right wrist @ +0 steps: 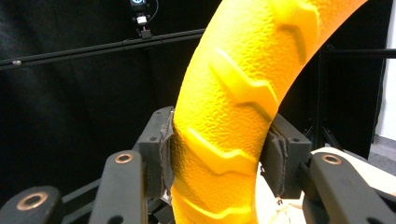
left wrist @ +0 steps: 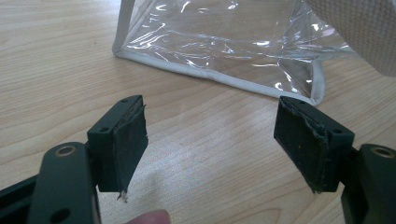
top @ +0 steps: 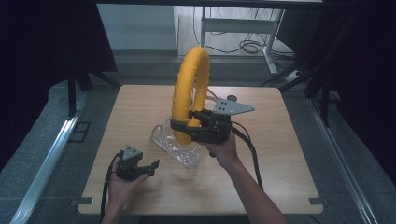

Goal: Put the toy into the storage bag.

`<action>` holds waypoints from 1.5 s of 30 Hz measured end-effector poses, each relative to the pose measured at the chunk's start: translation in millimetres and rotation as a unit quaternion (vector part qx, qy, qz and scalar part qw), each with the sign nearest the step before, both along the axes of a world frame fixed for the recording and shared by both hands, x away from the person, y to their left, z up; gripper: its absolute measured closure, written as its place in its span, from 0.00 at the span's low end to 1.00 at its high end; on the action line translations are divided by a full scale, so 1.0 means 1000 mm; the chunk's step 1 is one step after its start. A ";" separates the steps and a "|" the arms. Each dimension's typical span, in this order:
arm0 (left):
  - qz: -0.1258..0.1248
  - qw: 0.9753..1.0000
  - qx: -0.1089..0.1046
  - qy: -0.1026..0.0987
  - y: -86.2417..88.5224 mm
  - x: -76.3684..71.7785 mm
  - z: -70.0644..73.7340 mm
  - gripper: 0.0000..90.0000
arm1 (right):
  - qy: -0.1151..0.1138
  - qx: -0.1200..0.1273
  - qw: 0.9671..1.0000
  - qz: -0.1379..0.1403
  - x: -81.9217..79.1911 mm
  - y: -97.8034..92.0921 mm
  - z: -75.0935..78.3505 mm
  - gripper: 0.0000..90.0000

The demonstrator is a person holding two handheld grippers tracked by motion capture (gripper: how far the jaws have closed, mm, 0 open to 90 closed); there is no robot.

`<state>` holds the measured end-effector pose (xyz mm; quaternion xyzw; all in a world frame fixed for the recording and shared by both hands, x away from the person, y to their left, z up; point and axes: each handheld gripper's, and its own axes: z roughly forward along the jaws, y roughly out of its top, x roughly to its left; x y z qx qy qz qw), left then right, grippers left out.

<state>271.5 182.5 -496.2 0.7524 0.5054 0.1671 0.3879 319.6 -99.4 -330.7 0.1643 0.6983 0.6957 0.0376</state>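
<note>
We hold the yellow ring [top: 189, 88] upright in the right claw [top: 183, 125], jaws clamped on its lower arc, above the clear bag [top: 180, 147]. Left claw [top: 152, 168] wide open, empty, near bag on surface [top: 280, 154].

The person's right hand [top: 225, 150] reaches in from below, forearm angled up toward the table's middle, and grips the black two-jaw right gripper [top: 183, 126] raised off the surface. Its jaws are clamped, pads [right wrist: 167, 154] pressing in from both sides, grey three-cornered plate on top, cable trailing back along the arm. The left hand [top: 120, 185] sits low near the front edge, palm cupping the black two-jaw left gripper [top: 150, 168], jaws spread wide apart, pads [left wrist: 130, 147] facing each other across a bare gap.
</note>
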 end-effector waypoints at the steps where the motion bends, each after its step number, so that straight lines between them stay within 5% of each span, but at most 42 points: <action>1: 0.000 1.000 0.000 0.000 0.000 0.000 0.000 0.28 | 0.001 -0.001 1.000 0.001 0.000 0.000 -0.001 0.56; 45: -0.004 1.000 0.004 0.002 -0.002 0.001 -0.001 0.28 | 0.067 -0.020 0.997 0.016 0.005 0.000 -0.055 0.56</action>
